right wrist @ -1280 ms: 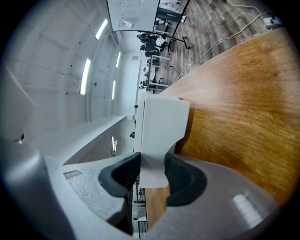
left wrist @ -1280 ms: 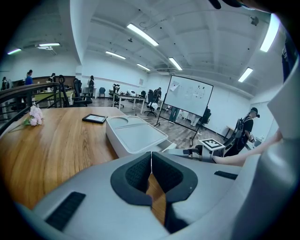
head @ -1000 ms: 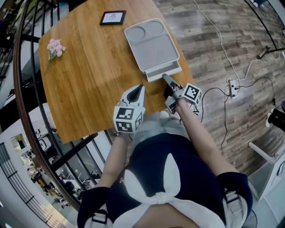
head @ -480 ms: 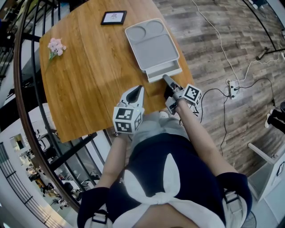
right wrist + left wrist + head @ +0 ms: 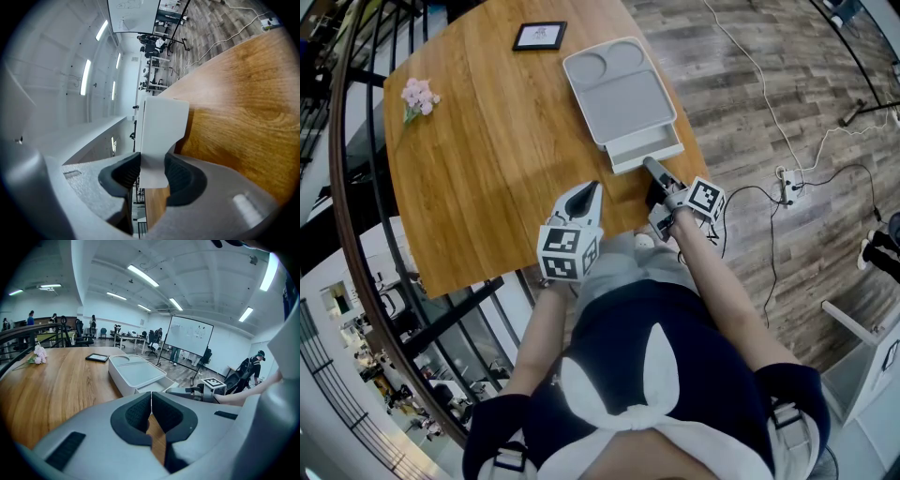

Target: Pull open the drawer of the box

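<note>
1. Box: grey, flat, lying on the tabletop toward its right edge, with 1 short end facing the person.

2. Drawer: at the box's near end, already partway out. A shallow strip of it shows beyond the lid.

3. Right tool: clamped on the drawer's white front, which sits pinched between both pads. It is held low, by the tabletop's near edge.

4. Left tool: jaws together with nothing between them. It hangs over the tabletop left of the drawer, apart from the box.

5. Frame and flowers: at the far end and the left side, well apart from the box.

Change over the last second: next to none. The drawer shows about as much as before, the box has crept a shade rightward, and both tools sit where they were.

Reading: the pull looks paused or nearly spent, with the grip unbroken. The drawer counts as partly open, and I cannot tell whether it has further travel. Nothing braces the box, so a harder tug may drag the box along rather than free the drawer.
</note>
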Demonstrator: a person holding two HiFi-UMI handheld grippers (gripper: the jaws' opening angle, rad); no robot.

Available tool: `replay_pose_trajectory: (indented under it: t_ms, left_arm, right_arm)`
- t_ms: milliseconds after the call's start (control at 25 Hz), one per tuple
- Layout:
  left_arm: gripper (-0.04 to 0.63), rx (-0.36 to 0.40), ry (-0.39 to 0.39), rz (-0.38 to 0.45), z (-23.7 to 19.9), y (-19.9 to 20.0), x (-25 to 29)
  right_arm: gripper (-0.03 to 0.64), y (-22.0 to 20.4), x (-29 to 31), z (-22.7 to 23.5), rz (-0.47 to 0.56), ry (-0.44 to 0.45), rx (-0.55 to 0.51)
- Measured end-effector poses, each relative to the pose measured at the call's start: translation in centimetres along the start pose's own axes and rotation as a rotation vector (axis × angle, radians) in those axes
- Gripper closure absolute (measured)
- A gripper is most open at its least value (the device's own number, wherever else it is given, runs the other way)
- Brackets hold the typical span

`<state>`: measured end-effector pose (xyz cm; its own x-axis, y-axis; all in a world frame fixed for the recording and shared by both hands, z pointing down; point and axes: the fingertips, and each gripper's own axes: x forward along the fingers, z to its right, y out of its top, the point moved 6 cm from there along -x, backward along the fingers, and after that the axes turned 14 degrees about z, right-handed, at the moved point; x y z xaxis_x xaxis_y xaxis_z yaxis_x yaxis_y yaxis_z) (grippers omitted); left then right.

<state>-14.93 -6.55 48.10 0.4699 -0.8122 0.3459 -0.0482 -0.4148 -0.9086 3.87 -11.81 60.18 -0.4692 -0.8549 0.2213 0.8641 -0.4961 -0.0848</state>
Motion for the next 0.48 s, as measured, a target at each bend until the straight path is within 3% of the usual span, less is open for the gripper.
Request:
replay_pose_trajectory:
  t_ms: [480]
  left_arm:
    - [0.574,0.013,0.006,-0.003,0.67,-0.52,-0.58]
  right_arm:
    - [0.457,-0.02,-0.70,0.17,-0.002,-0.004,0.002]
